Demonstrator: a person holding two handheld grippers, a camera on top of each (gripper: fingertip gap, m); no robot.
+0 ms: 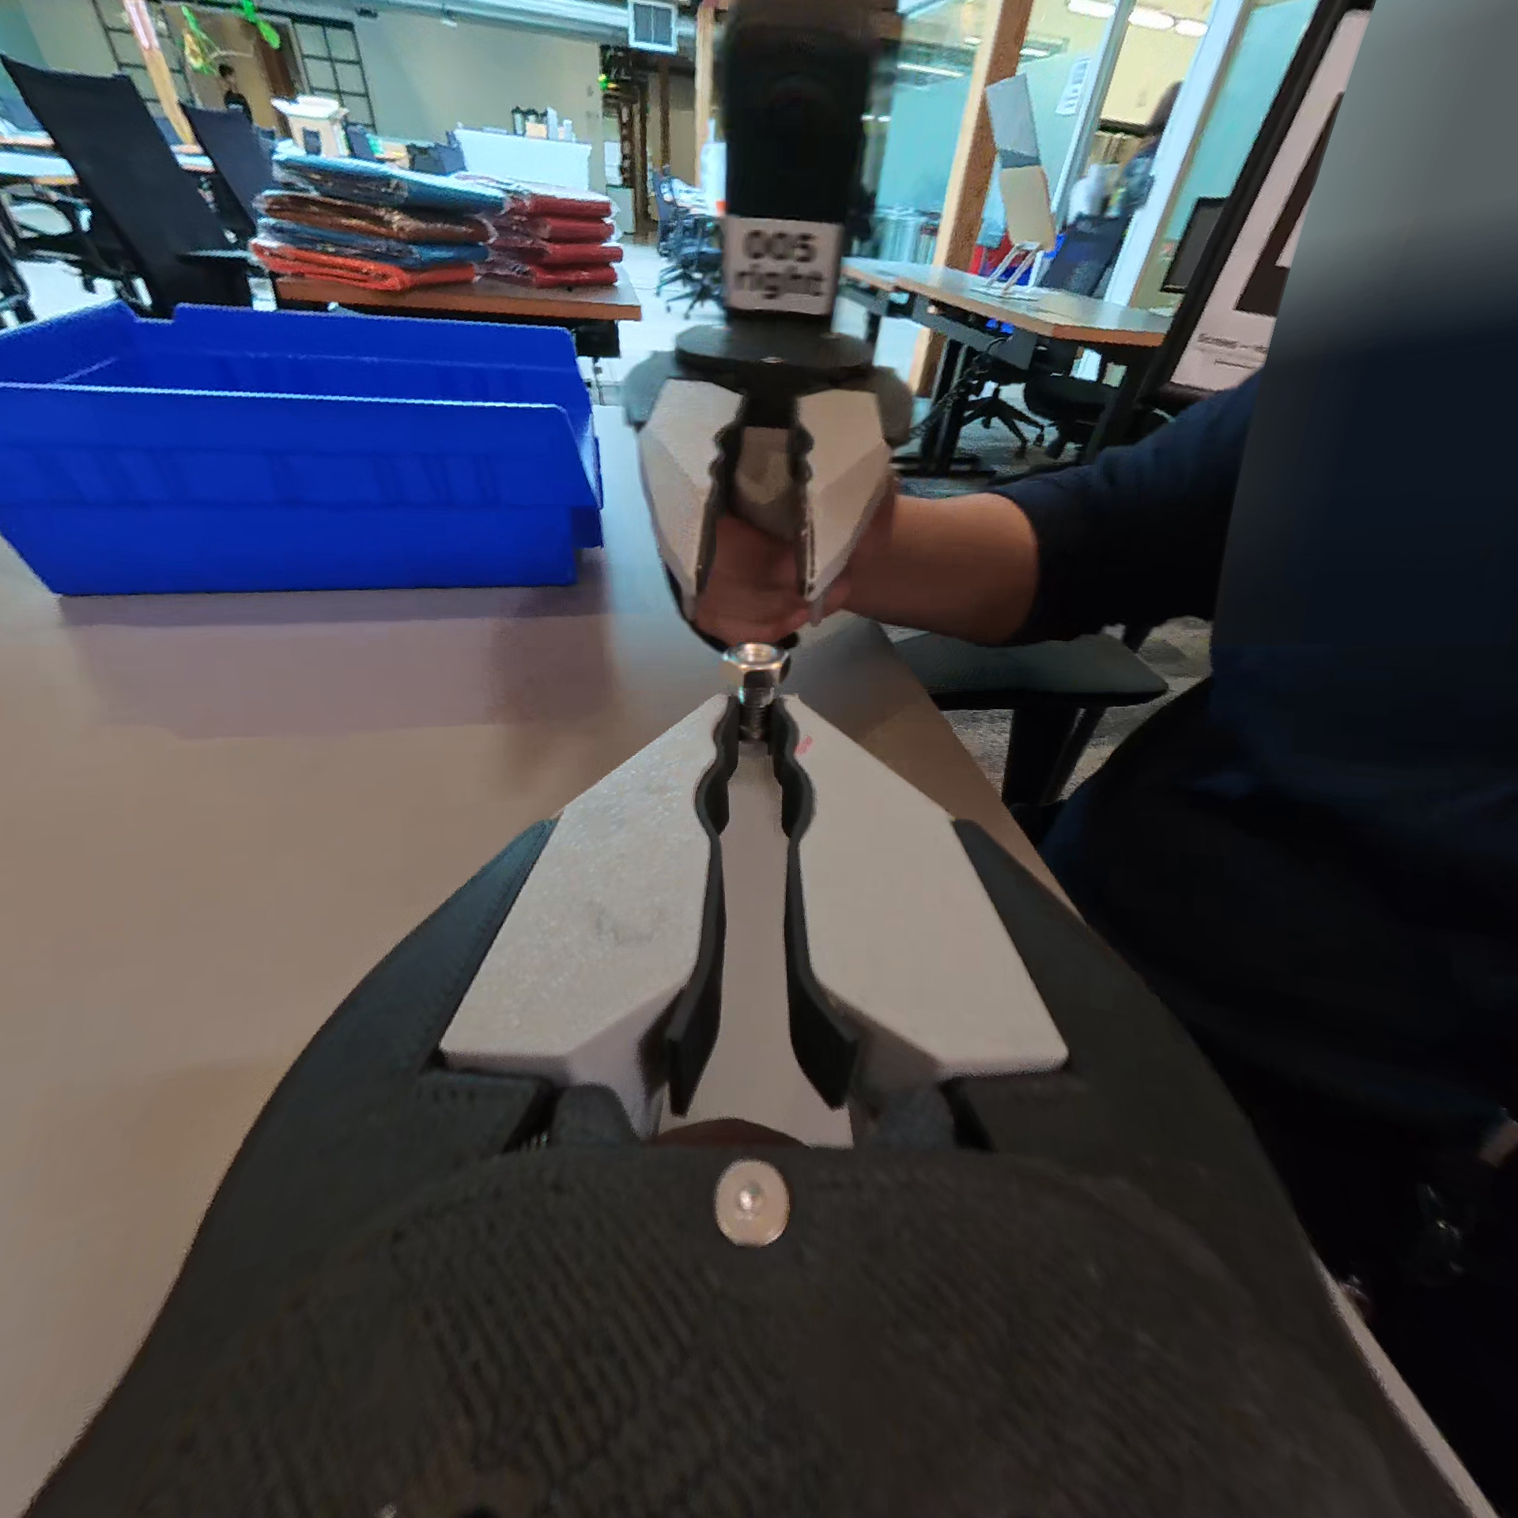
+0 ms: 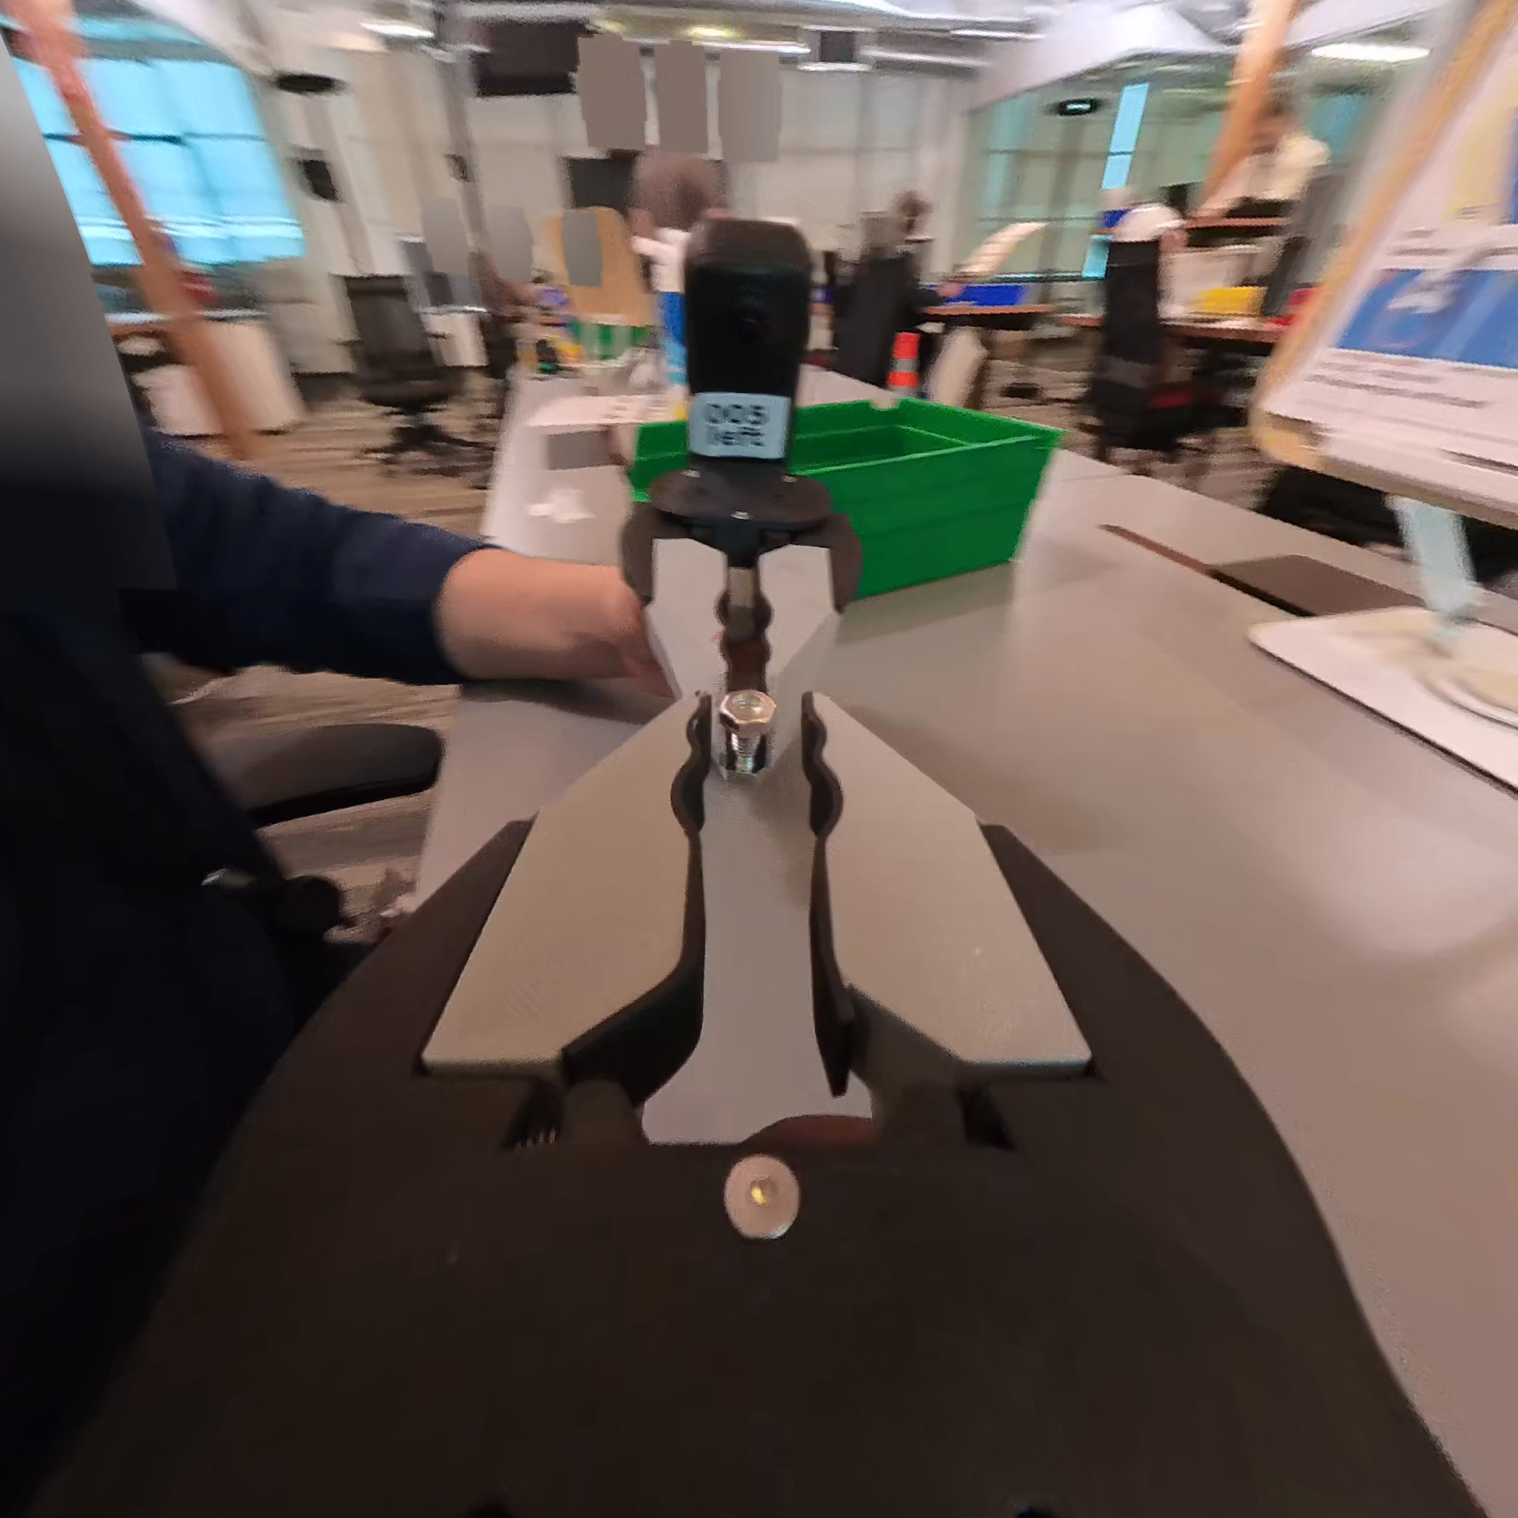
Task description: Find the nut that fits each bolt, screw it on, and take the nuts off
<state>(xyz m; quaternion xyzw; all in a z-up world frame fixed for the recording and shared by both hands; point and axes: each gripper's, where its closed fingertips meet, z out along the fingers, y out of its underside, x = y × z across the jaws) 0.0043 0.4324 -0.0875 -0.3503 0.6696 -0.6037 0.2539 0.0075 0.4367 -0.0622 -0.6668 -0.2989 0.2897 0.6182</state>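
A silver bolt (image 1: 754, 716) is pinched by its threaded shank between the tips of my left gripper (image 1: 756, 719), which is shut on it. A silver hex nut (image 1: 756, 662) sits on the bolt's end just beyond those tips. In the right wrist view the nut (image 2: 743, 710) lies between the tips of my right gripper (image 2: 754, 723), which is open with a gap on each side of the nut. The bolt's thread (image 2: 744, 754) shows below the nut. The right gripper (image 1: 757, 604) faces the left one from the far side, just beyond the nut.
A blue bin (image 1: 287, 460) stands on the grey table (image 1: 246, 821) at the far left. A green bin (image 2: 920, 493) stands behind the left gripper. A white stand base (image 2: 1380, 657) sits at the right. A person's sleeved arm (image 1: 1027, 542) reaches in, and the table edge (image 1: 928, 706) runs close by.
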